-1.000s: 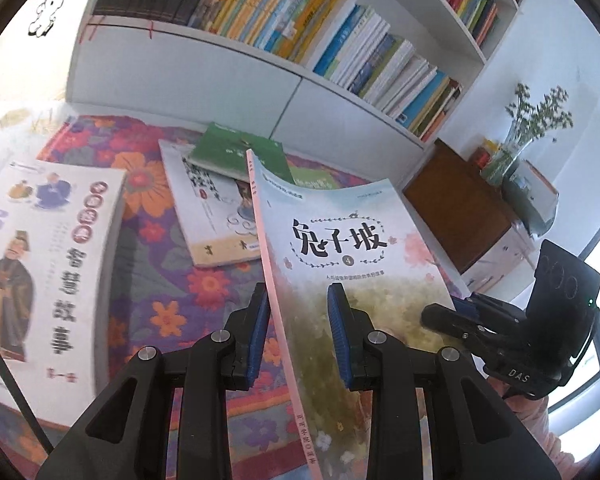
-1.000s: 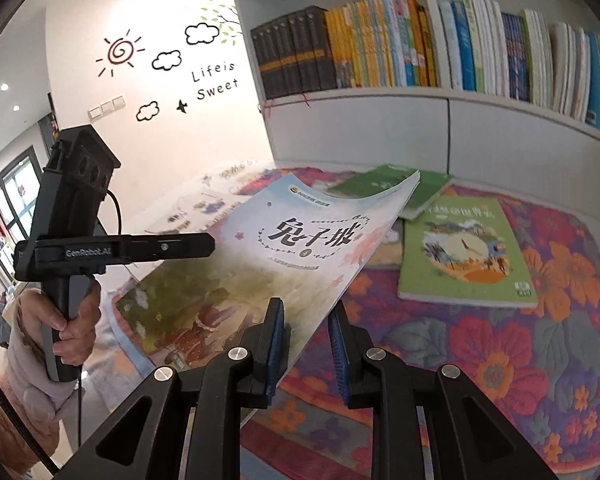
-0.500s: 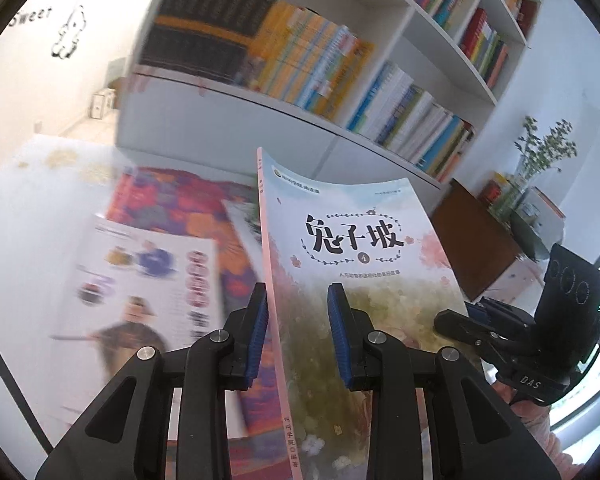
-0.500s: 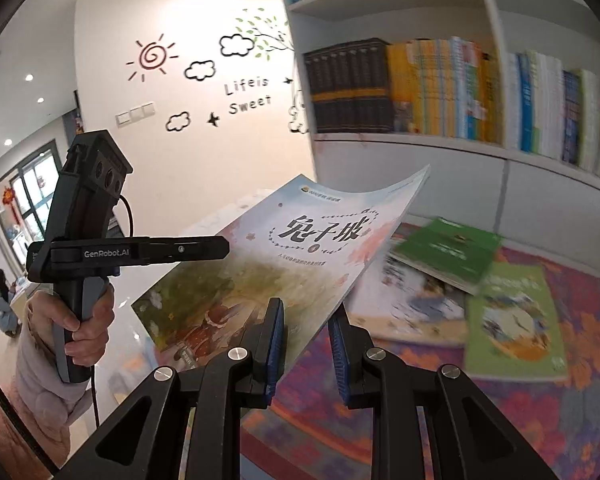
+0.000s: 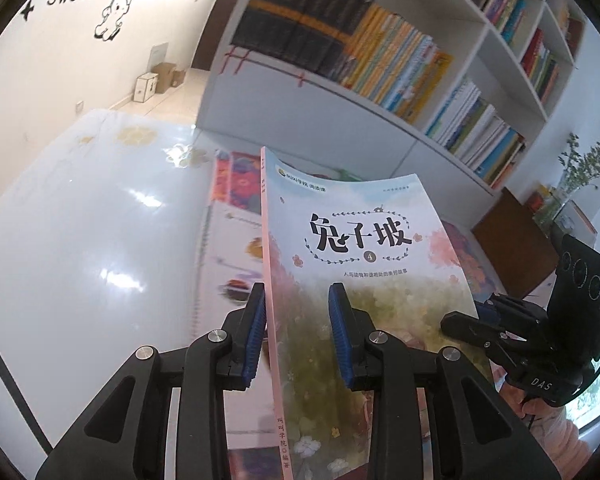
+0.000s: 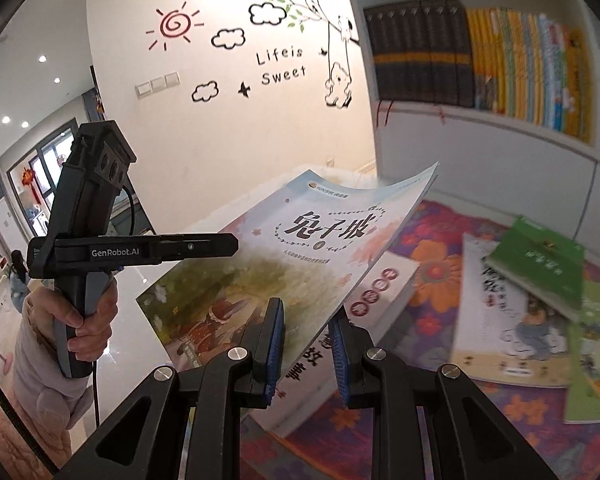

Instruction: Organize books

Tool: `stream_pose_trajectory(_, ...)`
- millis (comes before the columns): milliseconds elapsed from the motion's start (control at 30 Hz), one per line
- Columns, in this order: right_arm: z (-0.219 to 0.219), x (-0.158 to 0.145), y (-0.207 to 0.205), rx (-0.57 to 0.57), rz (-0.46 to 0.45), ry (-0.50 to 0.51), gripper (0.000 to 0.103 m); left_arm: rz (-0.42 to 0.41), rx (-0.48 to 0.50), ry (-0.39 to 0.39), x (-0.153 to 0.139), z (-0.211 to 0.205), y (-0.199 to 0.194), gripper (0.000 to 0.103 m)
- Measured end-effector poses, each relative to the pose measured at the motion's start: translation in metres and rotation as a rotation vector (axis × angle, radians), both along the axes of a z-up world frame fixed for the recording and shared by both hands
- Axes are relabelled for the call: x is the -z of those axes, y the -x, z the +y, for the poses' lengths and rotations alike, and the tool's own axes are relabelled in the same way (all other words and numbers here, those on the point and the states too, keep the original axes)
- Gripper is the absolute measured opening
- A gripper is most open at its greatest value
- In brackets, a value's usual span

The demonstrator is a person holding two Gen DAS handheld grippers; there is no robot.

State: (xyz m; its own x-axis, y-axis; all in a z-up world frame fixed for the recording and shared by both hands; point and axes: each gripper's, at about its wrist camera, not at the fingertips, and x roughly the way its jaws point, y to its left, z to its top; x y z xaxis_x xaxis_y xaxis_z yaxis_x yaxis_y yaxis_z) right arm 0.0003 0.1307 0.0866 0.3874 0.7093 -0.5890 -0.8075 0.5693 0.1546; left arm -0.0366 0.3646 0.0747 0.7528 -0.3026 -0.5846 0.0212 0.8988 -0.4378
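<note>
Both pairs of fingers pinch one picture book (image 5: 364, 264): our left gripper (image 5: 296, 332) clamps its spine edge, our right gripper (image 6: 306, 350) its opposite edge, lifted clear of the rug (image 6: 452, 280). Several books (image 6: 512, 320) lie there unsorted; the shelf (image 5: 400, 128) waits.

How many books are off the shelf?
5: held book; on the mat: thick white book, thin white book, green book atop it, lime book far right. Others may be hidden.

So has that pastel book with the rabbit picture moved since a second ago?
Yes. The pastel book, held in both grippers, has swung left, away from the bookshelf and toward the wall with the sun drawing.
</note>
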Motion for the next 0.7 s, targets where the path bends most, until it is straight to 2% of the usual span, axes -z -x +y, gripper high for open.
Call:
stream_pose_trajectory(233, 0.022, 0.028, -0.021, -0.006, 0.077, 0.013, 0.022, 0.023, 0.009, -0.008, 0.027, 0.011, -0.011, 0.029)
stream_pose_trajectory(500, 0.027, 0.054, -0.032, 0.005, 0.172, -0.015, 0.022, 0.032, -0.008, 0.071, 0.052, 0.027, -0.013, 0.03)
stream_pose_trajectory(700, 0.027, 0.068, -0.037, 0.006, 0.218, -0.04, 0.022, 0.032, -0.042, -0.009, 0.05, 0.022, -0.006, 0.032)
